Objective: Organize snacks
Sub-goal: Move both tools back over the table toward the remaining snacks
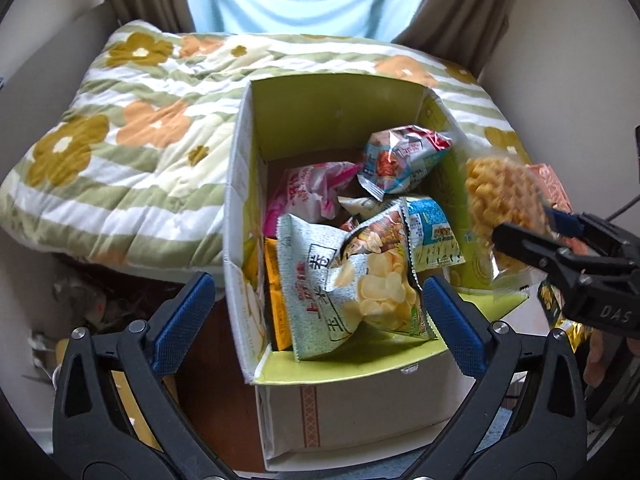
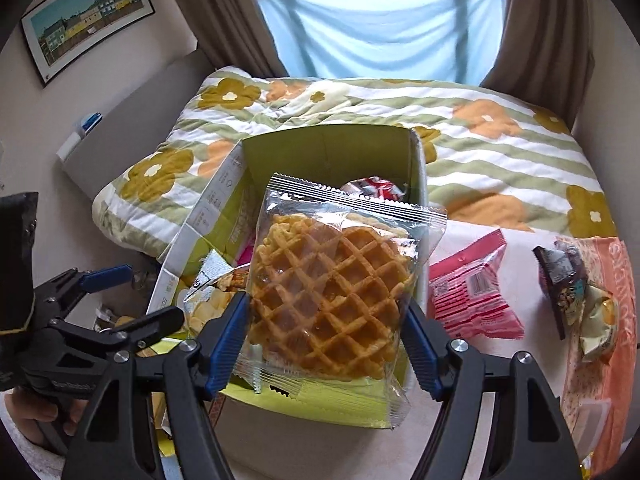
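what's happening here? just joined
A person with a handheld gripper in each hand is sorting snacks into a cardboard box beside a flowered quilt. The right gripper is shut on a clear-wrapped waffle pack, holding it over the box's right side. The left gripper is open and empty, hovering at the near edge of the box above a chips bag. Several snack bags already lie inside; a pink packet and a dark packet are outside on the right.
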The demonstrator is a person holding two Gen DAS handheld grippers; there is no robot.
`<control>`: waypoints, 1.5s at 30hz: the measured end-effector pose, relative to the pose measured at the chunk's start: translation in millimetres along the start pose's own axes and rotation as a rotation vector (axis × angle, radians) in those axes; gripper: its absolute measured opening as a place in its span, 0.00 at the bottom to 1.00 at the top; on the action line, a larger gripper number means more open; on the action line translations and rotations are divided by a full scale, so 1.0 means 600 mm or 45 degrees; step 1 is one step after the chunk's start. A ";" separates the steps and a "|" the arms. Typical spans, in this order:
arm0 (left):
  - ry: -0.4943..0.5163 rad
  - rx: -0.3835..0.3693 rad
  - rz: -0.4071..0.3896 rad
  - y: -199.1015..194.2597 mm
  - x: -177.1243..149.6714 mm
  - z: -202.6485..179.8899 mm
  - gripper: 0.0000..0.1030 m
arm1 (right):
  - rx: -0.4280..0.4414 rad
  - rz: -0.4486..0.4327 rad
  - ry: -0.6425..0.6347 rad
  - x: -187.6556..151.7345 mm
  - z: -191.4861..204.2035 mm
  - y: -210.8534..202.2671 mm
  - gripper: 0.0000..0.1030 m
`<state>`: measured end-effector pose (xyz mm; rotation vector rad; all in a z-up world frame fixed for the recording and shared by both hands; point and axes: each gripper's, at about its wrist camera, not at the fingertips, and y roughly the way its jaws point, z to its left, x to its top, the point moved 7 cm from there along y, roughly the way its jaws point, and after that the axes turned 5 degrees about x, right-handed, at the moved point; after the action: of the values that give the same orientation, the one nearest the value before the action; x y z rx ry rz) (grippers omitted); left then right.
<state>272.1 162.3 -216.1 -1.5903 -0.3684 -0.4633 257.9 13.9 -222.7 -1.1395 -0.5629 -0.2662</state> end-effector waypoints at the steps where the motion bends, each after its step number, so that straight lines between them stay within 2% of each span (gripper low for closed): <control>1: -0.004 0.006 -0.011 -0.005 0.002 0.002 0.99 | 0.015 0.010 0.001 -0.001 0.001 0.005 0.69; 2: -0.006 0.013 -0.018 -0.008 0.004 0.005 1.00 | 0.021 0.003 -0.001 -0.003 0.002 0.006 0.70; 4: -0.012 0.032 -0.030 -0.014 0.008 0.009 1.00 | 0.019 -0.032 -0.010 -0.003 0.001 0.005 0.89; 5: -0.020 0.034 -0.035 -0.017 0.008 0.010 1.00 | 0.021 -0.046 -0.012 -0.004 0.003 0.004 0.92; 11: -0.040 0.018 -0.026 -0.016 0.001 0.009 1.00 | 0.017 -0.036 -0.036 -0.015 -0.001 -0.002 0.93; 18: 0.008 -0.003 -0.053 -0.027 0.001 -0.004 1.00 | 0.018 -0.076 0.030 -0.019 -0.008 -0.025 0.93; 24: 0.082 -0.078 -0.083 -0.033 0.009 -0.036 1.00 | -0.061 -0.129 0.078 -0.030 -0.022 -0.063 0.93; 29: 0.169 -0.160 -0.117 -0.040 0.017 -0.095 0.99 | -0.154 -0.178 0.155 -0.049 -0.057 -0.111 0.93; 37: 0.289 -0.245 -0.114 -0.056 0.000 -0.222 1.00 | -0.293 -0.229 0.289 -0.093 -0.164 -0.204 0.93; 41: 0.298 -0.269 -0.082 -0.049 -0.017 -0.295 1.00 | -0.335 -0.213 0.332 -0.126 -0.225 -0.244 0.93; 45: 0.277 -0.286 -0.025 -0.033 -0.042 -0.371 1.00 | -0.359 -0.137 0.364 -0.179 -0.294 -0.270 0.93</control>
<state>224.4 -56.9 -202.4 -1.7338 -0.1704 -0.7055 142.0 -220.9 -208.2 -1.3160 -0.3394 -0.6057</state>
